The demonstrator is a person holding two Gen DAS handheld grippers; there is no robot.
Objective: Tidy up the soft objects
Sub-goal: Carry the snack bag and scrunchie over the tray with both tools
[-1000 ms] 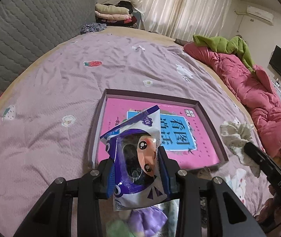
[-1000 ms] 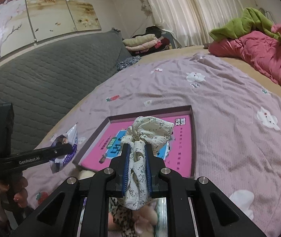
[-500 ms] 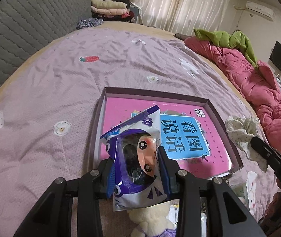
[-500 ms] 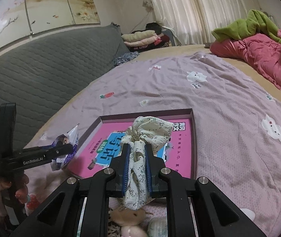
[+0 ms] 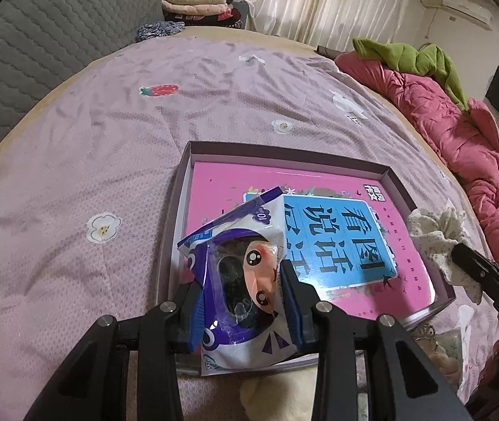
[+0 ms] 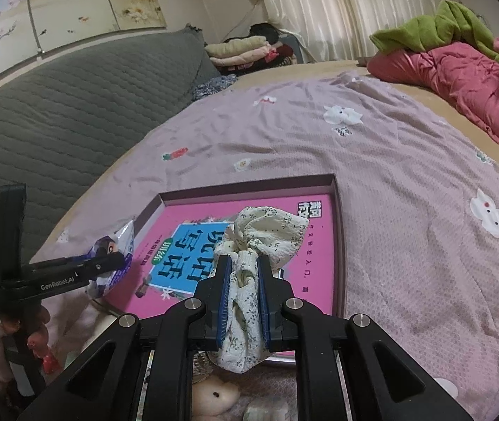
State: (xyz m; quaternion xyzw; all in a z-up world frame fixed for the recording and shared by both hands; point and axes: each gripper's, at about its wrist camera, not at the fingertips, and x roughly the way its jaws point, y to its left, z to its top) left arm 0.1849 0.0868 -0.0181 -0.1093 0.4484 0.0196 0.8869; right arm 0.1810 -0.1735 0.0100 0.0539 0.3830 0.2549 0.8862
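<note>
A crinkly purple-and-white plastic packet [image 5: 245, 280] is clamped in the left gripper [image 5: 242, 284] and a cream floral fabric scrunchie [image 6: 263, 238] is pinched tight in the right gripper [image 6: 244, 280], both held above the shallow purple cardboard tray [image 5: 393, 175] lined with a pink book [image 5: 351, 189], apparently for depositing there.

Both hand-held grippers have sunk closer over the shallow purple-rimmed box [image 5: 286, 154] with its pink book cover. The plush toys at the near edge have slid mostly out of sight beneath them.
</note>
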